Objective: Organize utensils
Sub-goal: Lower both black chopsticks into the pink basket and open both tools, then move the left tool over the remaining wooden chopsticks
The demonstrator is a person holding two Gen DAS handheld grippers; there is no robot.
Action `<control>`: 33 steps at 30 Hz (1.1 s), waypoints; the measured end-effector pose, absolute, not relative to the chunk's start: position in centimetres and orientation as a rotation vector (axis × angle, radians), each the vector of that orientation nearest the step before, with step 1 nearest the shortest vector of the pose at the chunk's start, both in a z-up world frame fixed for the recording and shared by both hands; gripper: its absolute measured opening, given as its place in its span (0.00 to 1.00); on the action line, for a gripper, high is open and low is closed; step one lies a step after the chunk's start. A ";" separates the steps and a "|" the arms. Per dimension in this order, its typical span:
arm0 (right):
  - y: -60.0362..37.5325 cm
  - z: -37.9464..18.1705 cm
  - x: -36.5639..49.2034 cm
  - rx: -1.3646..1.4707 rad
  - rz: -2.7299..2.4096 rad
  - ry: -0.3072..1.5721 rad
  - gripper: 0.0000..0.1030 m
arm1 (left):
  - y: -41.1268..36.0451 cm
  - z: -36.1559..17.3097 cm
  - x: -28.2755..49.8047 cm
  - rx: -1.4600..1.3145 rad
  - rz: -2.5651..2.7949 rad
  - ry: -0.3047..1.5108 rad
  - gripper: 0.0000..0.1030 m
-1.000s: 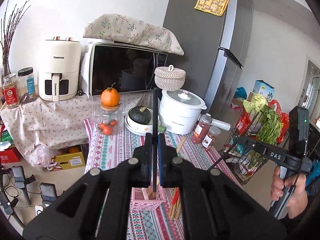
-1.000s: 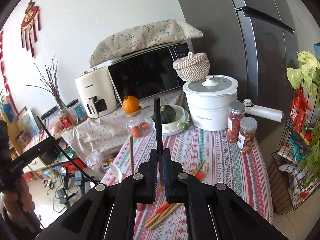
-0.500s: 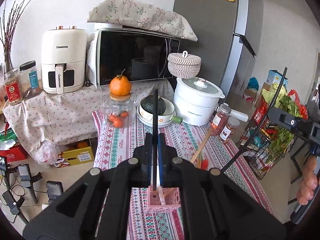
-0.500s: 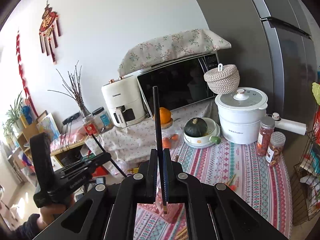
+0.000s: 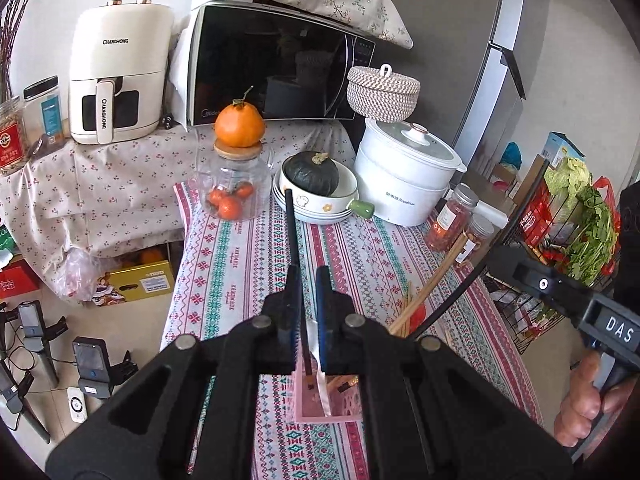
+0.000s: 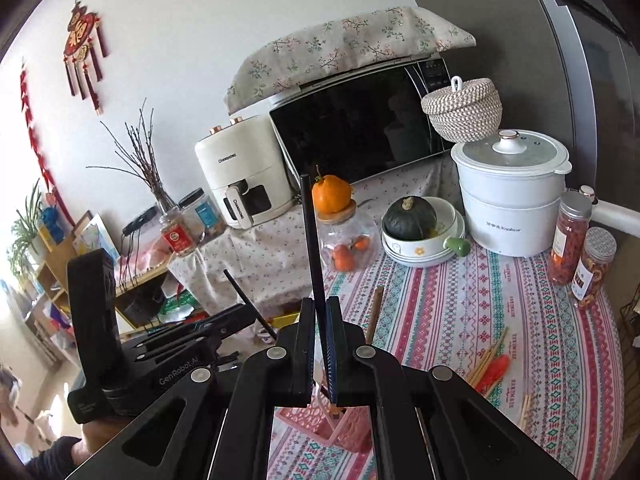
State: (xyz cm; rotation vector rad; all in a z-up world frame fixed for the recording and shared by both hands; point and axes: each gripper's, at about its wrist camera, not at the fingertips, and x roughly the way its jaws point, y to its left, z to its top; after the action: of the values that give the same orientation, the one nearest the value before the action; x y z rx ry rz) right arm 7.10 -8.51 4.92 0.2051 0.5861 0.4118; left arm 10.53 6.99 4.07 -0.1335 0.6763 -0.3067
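A black chopstick (image 5: 291, 236) is clamped in each gripper (image 5: 308, 312) above the pink basket (image 5: 320, 404), lower centre; tilted release risks a miss.

Dark squash (image 5: 311, 173) in bowl (image 5: 316, 204) beside white cooker (image 5: 404, 184)

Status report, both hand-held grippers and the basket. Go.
Left hand-held gripper, right hand-held gripper: each shut on a black chopstick. Tips over pink basket. Nothing blocking.
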 end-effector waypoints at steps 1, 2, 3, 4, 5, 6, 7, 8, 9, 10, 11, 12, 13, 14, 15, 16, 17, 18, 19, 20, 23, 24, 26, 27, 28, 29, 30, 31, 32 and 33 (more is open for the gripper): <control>-8.5 4.6 7.3 0.206 0.411 0.599 0.05 | 6.9 4.1 10.5 -0.131 -0.309 0.679 0.09; -8.5 4.3 7.5 0.209 0.418 0.609 0.06 | 6.8 4.1 10.5 -0.128 -0.307 0.679 0.15; -8.6 4.1 7.6 0.215 0.423 0.613 0.06 | 6.8 4.1 10.4 -0.127 -0.306 0.678 0.19; -8.8 4.0 7.6 0.221 0.421 0.615 0.07 | 6.8 4.2 10.3 -0.127 -0.307 0.677 0.25; -9.0 4.0 7.5 0.227 0.417 0.614 0.07 | 6.9 4.2 10.2 -0.128 -0.307 0.677 0.29; -9.2 4.2 7.5 0.235 0.413 0.607 0.07 | 6.9 4.2 10.1 -0.127 -0.309 0.677 0.31; -9.5 4.3 7.3 0.241 0.410 0.595 0.08 | 6.9 4.2 10.0 -0.126 -0.311 0.679 0.32; -9.8 4.5 7.2 0.244 0.407 0.584 0.09 | 6.9 4.2 10.0 -0.124 -0.314 0.684 0.32; -10.2 4.7 7.0 0.247 0.404 0.577 0.09 | 6.8 4.2 10.0 -0.124 -0.317 0.689 0.33; -10.5 4.8 6.8 0.251 0.400 0.571 0.10 | 6.8 4.2 9.9 -0.123 -0.320 0.695 0.34; -10.9 5.0 6.7 0.257 0.396 0.565 0.12 | 6.7 4.1 9.8 -0.122 -0.325 0.700 0.37; -11.3 5.1 6.5 0.262 0.390 0.561 0.14 | 6.6 4.1 9.6 -0.119 -0.331 0.704 0.39; -11.8 5.1 6.4 0.267 0.385 0.558 0.16 | 6.4 4.0 9.4 -0.114 -0.334 0.710 0.44; -12.2 5.2 6.2 0.270 0.378 0.558 0.19 | 6.2 3.9 9.2 -0.109 -0.339 0.715 0.47; -12.7 5.2 6.0 0.269 0.369 0.559 0.20 | 6.0 3.8 9.0 -0.101 -0.345 0.722 0.49; -13.1 5.2 5.8 0.264 0.357 0.559 0.25 | 5.7 3.8 8.8 -0.091 -0.352 0.732 0.52; -13.6 5.2 5.6 0.258 0.342 0.561 0.31 | 5.4 3.7 8.5 -0.082 -0.358 0.742 0.55; -14.1 5.1 5.4 0.251 0.327 0.563 0.35 | 5.1 3.6 8.2 -0.072 -0.365 0.750 0.56; -14.6 5.0 5.1 0.246 0.312 0.567 0.41 | 4.8 3.5 7.9 -0.061 -0.371 0.758 0.60; -15.2 4.9 4.9 0.243 0.299 0.576 0.46 | 4.5 3.5 7.6 -0.050 -0.376 0.765 0.65; -17.2 4.2 4.3 0.248 0.253 0.613 0.55 | 3.4 3.3 6.7 -0.012 -0.406 0.781 0.70; -17.9 3.9 4.0 0.252 0.236 0.628 0.56 | 2.9 3.2 6.4 0.005 -0.416 0.790 0.71; -19.3 3.3 3.5 0.252 0.203 0.665 0.62 | 2.0 2.9 5.8 0.037 -0.425 0.805 0.75; -19.9 2.9 3.3 0.248 0.187 0.682 0.63 | 1.6 2.7 5.5 0.050 -0.428 0.813 0.76; -20.6 2.6 3.0 0.242 0.170 0.699 0.65 | 1.1 2.6 5.2 0.063 -0.432 0.822 0.78; -21.2 2.2 2.7 0.236 0.153 0.718 0.68 | 0.7 2.5 4.9 0.074 -0.437 0.830 0.80; -21.8 1.8 2.5 0.230 0.138 0.738 0.70 | 0.3 2.4 4.6 0.085 -0.443 0.839 0.80; -22.5 1.4 2.2 0.228 0.123 0.757 0.72 | -0.1 2.2 4.4 0.094 -0.449 0.851 0.81; -23.2 1.0 1.9 0.226 0.109 0.779 0.74 | -0.5 2.1 4.2 0.099 -0.454 0.862 0.82; -23.9 0.6 1.7 0.225 0.094 0.801 0.74 | -1.0 1.9 4.1 0.101 -0.458 0.874 0.83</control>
State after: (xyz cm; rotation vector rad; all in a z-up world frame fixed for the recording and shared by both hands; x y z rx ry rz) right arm 1.73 -23.91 0.58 0.2250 0.8005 0.0943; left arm 4.07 -1.00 1.91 0.1008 0.8741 -0.4582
